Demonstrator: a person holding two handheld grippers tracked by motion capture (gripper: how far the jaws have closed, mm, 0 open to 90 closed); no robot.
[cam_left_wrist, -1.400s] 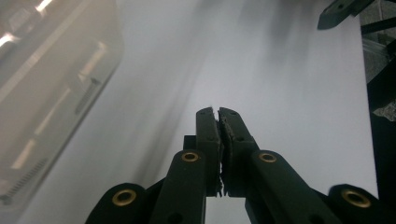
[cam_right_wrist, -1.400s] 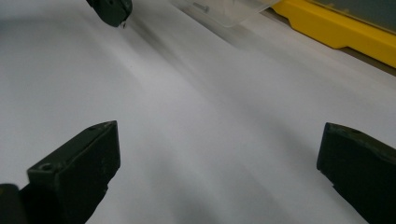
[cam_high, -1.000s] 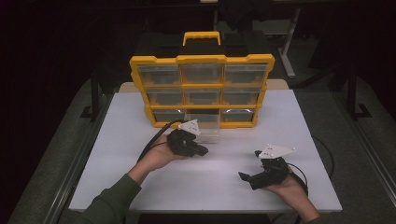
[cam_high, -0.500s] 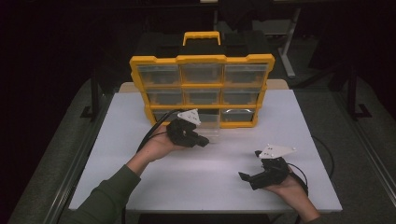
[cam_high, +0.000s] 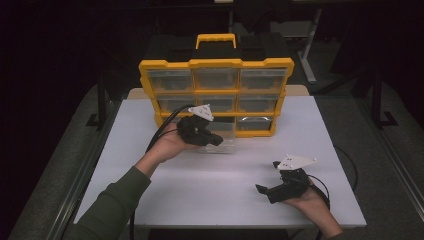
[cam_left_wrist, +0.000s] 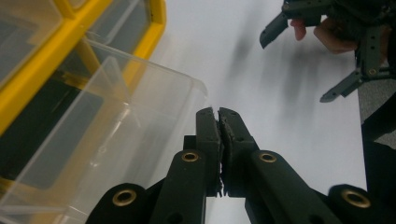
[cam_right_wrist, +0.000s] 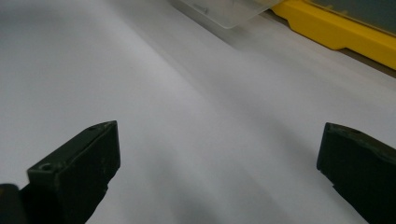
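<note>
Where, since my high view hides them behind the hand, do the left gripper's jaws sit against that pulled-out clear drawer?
Observer: In the left gripper view, the left gripper has its jaws pressed shut, with the tips beside the clear drawer's front corner. I can't tell whether they pinch its lip.
Operator: Anything inside the drawer?
Observer: It looks empty through the plastic.
Operator: And the right gripper?
Observer: The right gripper has its jaws wide apart over the bare white table, holding nothing.
</note>
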